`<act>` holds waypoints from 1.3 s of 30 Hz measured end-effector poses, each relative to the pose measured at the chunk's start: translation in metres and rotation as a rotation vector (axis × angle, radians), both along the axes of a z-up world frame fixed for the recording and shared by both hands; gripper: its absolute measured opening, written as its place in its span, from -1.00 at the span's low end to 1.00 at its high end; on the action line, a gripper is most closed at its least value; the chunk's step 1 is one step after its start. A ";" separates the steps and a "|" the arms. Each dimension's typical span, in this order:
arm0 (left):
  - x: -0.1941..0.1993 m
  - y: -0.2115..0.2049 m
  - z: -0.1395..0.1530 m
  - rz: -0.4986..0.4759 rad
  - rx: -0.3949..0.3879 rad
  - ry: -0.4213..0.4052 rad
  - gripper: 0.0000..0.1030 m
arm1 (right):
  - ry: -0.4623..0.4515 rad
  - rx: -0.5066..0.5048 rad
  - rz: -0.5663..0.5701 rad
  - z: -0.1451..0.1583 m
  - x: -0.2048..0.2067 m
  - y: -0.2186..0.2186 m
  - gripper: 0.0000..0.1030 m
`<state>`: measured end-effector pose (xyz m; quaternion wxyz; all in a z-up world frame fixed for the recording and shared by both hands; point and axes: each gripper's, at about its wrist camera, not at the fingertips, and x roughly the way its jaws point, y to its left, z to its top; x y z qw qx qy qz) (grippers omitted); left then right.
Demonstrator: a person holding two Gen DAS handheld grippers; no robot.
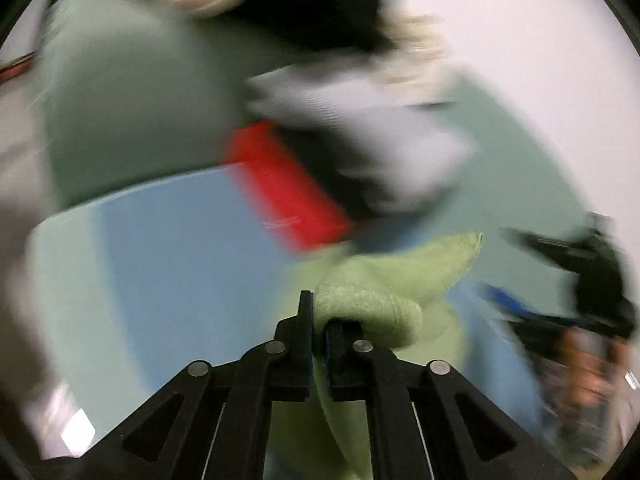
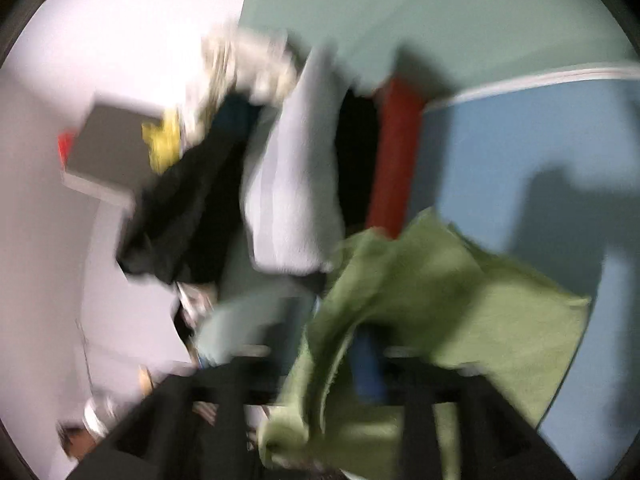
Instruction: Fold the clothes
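green towel (image 1: 384,280) pinched at one edge in left gripper (image 1: 320,328), jaws nearly closed on it; cloth trails right over blue mat (image 1: 180,260) toward right gripper (image 1: 560,280), jaws spread.

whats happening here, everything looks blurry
A person with a gripper in each hand is folding laundry on a blue surface. The left gripper pinches a green cloth, which also drapes across the right gripper. A pile of other clothes waits behind. Both views are motion-blurred.
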<state>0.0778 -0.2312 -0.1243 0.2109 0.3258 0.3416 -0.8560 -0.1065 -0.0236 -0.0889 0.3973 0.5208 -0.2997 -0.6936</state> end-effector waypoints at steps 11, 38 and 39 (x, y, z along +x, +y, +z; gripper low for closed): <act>0.007 0.015 -0.057 -0.047 0.411 -0.137 0.08 | -0.256 0.178 -0.101 -0.102 0.038 0.065 0.26; 0.007 0.118 -0.117 0.262 1.158 0.367 0.48 | -0.333 -0.128 -0.047 -0.091 0.087 0.028 -0.84; 0.005 0.117 -0.120 0.252 1.171 0.370 0.48 | -0.343 -0.137 -0.042 -0.091 0.086 0.029 -0.84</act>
